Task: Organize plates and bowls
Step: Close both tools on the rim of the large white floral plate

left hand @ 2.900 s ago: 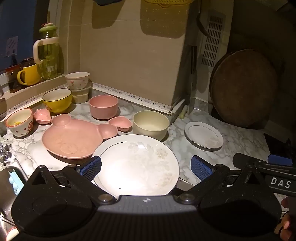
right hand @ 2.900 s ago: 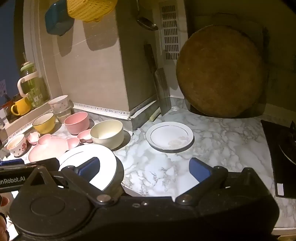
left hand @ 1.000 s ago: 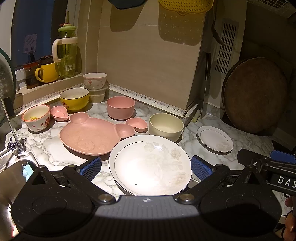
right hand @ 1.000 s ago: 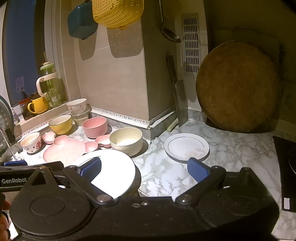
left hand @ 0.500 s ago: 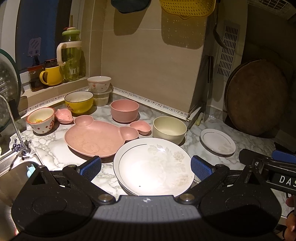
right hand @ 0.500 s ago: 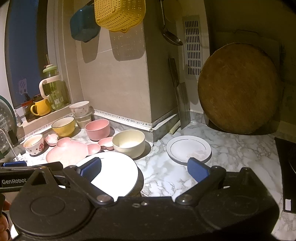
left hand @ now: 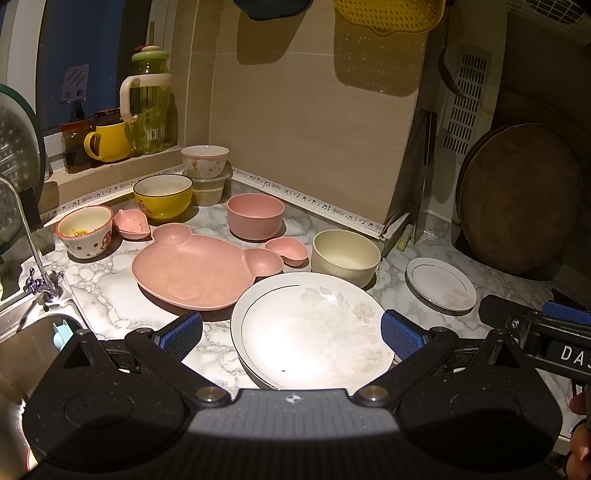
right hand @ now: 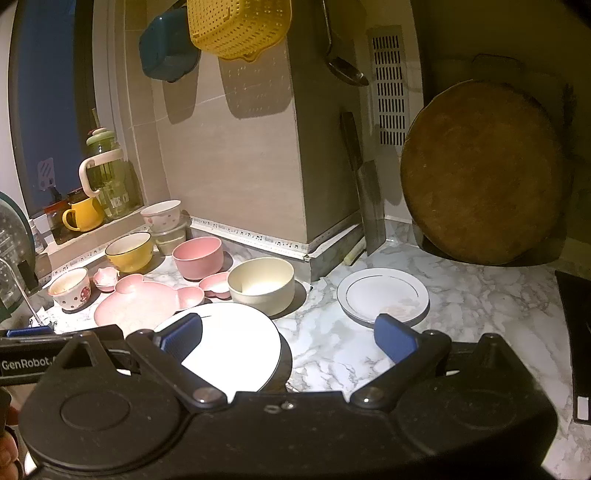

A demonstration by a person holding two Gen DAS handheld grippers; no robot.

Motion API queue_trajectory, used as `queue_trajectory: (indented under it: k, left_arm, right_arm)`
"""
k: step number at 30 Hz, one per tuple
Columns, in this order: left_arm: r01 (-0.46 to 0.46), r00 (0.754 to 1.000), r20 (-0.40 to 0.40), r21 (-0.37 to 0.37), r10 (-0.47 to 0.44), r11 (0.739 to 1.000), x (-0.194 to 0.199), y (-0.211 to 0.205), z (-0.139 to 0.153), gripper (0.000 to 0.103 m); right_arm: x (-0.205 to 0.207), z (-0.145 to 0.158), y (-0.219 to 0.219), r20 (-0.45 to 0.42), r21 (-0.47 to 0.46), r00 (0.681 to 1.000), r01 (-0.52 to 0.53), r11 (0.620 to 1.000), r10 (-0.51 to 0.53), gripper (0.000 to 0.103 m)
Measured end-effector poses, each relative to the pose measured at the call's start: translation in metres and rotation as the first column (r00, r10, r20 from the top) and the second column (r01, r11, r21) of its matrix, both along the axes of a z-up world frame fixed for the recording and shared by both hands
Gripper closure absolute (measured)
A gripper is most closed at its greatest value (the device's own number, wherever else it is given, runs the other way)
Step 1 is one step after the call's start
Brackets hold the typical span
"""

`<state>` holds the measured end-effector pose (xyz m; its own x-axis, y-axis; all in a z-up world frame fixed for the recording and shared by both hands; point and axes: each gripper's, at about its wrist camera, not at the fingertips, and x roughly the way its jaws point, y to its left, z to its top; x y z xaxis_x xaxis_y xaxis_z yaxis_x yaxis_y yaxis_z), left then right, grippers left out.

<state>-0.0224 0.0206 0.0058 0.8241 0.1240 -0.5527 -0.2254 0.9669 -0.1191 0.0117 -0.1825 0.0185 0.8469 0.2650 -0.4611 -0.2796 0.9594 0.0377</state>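
A large white floral plate (left hand: 314, 328) lies at the marble counter's front edge, also in the right wrist view (right hand: 236, 350). Behind it sit a pink bear-shaped plate (left hand: 195, 269), a cream bowl (left hand: 345, 254), a pink bowl (left hand: 255, 214), small pink heart dishes (left hand: 286, 249), a yellow bowl (left hand: 162, 194), a spotted bowl (left hand: 85, 232) and a small white plate (left hand: 439, 282). My left gripper (left hand: 291, 334) is open and empty above the large plate. My right gripper (right hand: 288, 338) is open and empty, to the right, above the counter.
A sink with a tap (left hand: 33, 280) is at the left. A round wooden board (right hand: 480, 170) and a cleaver (right hand: 364, 192) lean on the back wall. A yellow basket (right hand: 236, 26) hangs above. A mug (left hand: 107, 142) and jug stand on the window ledge. A dark hob (right hand: 576, 332) lies right.
Both grippers have pulled back and risen a little, so the dishes look smaller and more of the wall and hanging baskets shows. Both stay open; no dish has moved.
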Motion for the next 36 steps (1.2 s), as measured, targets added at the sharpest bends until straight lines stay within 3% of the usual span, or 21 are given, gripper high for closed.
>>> queue_trajectory:
  k: [8, 16, 19, 25, 28, 30, 36]
  left_arm:
    - [-0.022, 0.999, -0.023, -0.009, 0.022, 1.000, 0.016, 0.011, -0.010, 0.000]
    - [-0.087, 0.986, -0.142, -0.014, 0.085, 0.996, 0.052, 0.034, -0.051, 0.000]
    - [-0.115, 0.976, -0.188, -0.036, 0.107, 0.993, 0.062, 0.042, -0.067, 0.000]
    - [-0.152, 0.966, -0.223, -0.074, 0.132, 0.986, 0.075, 0.052, -0.082, 0.000]
    - [-0.162, 0.965, -0.220, -0.085, 0.140, 0.983, 0.082, 0.056, -0.085, 0.010]
    - [-0.172, 0.961, -0.237, -0.093, 0.146, 0.981, 0.088, 0.057, -0.088, 0.015]
    - [-0.193, 0.948, -0.281, -0.134, 0.149, 0.972, 0.102, 0.067, -0.099, 0.037]
  right_arm:
    - [0.020, -0.006, 0.005, -0.015, -0.014, 0.999, -0.050, 0.999, 0.050, 0.004]
    - [0.075, -0.036, 0.011, -0.083, -0.085, 0.992, -0.107, 0.991, 0.100, 0.005]
    - [0.097, -0.052, 0.011, -0.150, -0.084, 0.982, -0.130, 0.988, 0.116, 0.009]
    - [0.132, -0.081, 0.014, -0.282, -0.056, 0.951, -0.147, 0.988, 0.125, 0.028]
    - [0.145, -0.090, 0.018, -0.314, -0.052, 0.939, -0.162, 0.985, 0.138, 0.037]
    - [0.151, -0.094, 0.021, -0.331, -0.057, 0.932, -0.175, 0.983, 0.147, 0.050]
    - [0.167, -0.101, 0.030, -0.364, -0.048, 0.915, -0.205, 0.978, 0.174, 0.060]
